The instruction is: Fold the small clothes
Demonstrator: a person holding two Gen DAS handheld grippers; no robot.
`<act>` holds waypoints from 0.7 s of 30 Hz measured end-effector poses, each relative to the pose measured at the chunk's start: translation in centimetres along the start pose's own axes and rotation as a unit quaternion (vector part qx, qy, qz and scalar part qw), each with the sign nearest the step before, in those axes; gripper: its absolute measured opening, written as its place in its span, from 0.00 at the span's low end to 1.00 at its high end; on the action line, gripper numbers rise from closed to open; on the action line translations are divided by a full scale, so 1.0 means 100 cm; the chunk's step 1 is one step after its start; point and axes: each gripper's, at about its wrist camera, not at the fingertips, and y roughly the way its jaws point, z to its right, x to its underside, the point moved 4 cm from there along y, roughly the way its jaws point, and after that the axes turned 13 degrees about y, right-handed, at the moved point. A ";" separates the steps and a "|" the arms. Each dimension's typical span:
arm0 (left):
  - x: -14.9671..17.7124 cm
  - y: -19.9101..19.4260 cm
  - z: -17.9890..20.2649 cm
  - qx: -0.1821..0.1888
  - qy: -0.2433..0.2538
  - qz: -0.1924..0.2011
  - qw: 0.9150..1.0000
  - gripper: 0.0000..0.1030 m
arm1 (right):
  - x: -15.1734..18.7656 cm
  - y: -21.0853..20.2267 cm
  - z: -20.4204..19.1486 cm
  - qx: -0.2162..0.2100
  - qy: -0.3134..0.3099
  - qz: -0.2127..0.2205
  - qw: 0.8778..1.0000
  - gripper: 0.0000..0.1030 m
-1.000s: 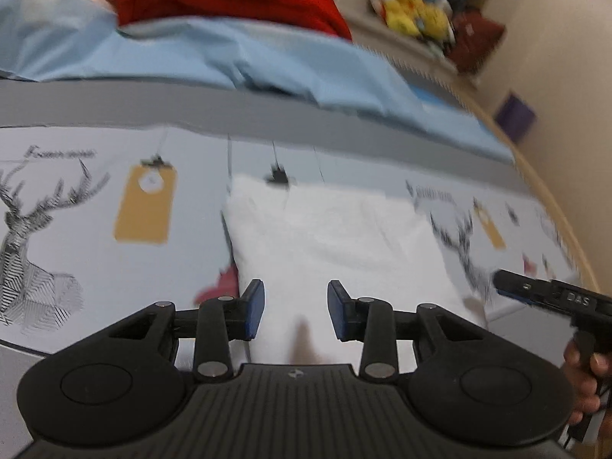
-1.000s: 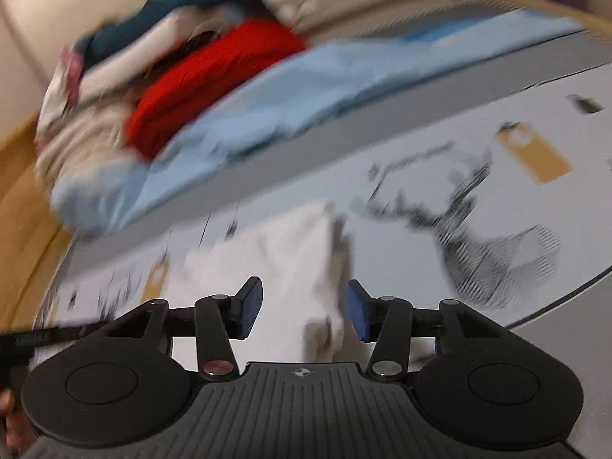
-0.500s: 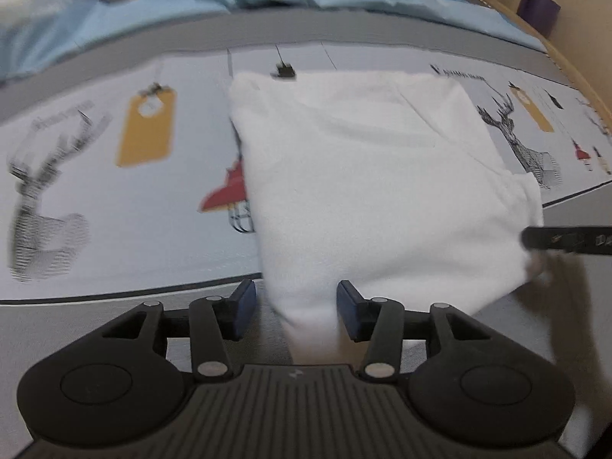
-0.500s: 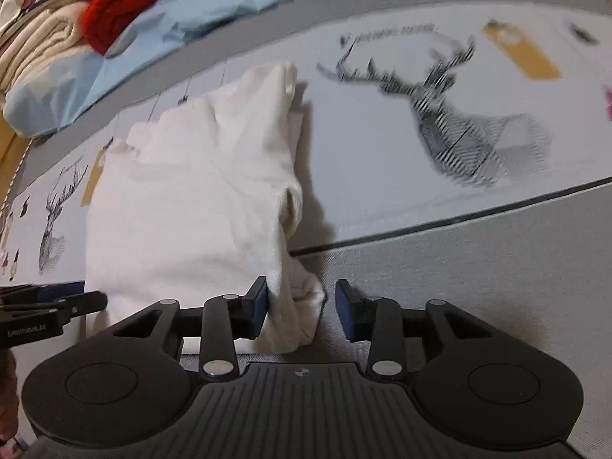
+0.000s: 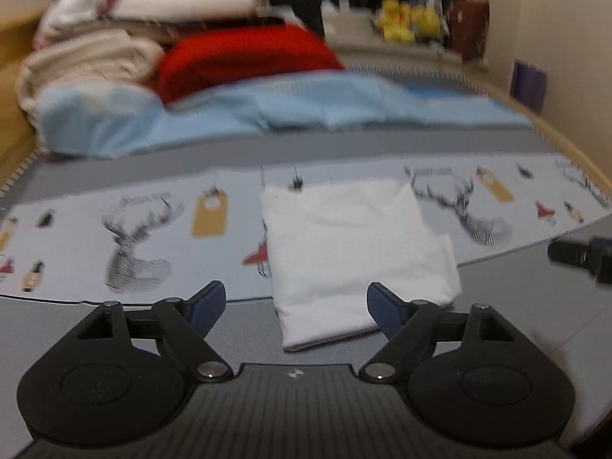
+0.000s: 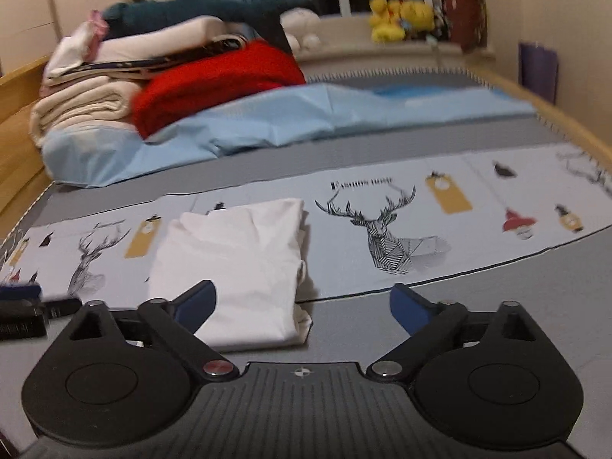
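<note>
I have the folded white garment (image 5: 357,252) lying flat on the bed, and I place everything else from it. It sits partly on the pale printed band of the bedspread (image 5: 126,229) with its deer drawings and partly on the plain grey strip nearer to me; its near edge shows stacked layers of cloth.

My left gripper (image 5: 295,308) hangs just short of the garment's near edge. Its jaws are opening and stand wide apart, and the blue pads (image 5: 208,300) press on nothing. The garment's near corner shows in the gap between them, but the cloth lies loose on the bed.

My right gripper (image 6: 304,308) is on the garment's right side, also on the near side of it. Its jaws are opening too, spread wide, with only the garment's right corner and grey bedspread seen between them. Neither claw holds anything.

Beyond the garment, across a grey strip, lies a light blue sheet (image 6: 290,118). Behind that, to the far left of the garment, is a pile with a red knit (image 6: 214,80) and cream folded blankets (image 6: 82,107). Yellow plush toys (image 6: 401,17) sit on a ledge far behind the garment, to the right.
</note>
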 end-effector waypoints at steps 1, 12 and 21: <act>0.006 -0.012 0.003 0.000 -0.004 0.015 1.000 0.83 | 0.006 -0.009 -0.001 0.000 -0.006 0.008 1.000 0.96; 0.065 -0.025 0.007 -0.012 -0.102 -0.030 0.994 0.84 | 0.055 -0.050 -0.034 -0.003 -0.064 0.034 0.997 0.99; 0.065 -0.023 0.017 -0.007 -0.085 -0.030 0.996 0.84 | 0.066 -0.038 -0.051 -0.003 -0.074 0.016 0.997 0.99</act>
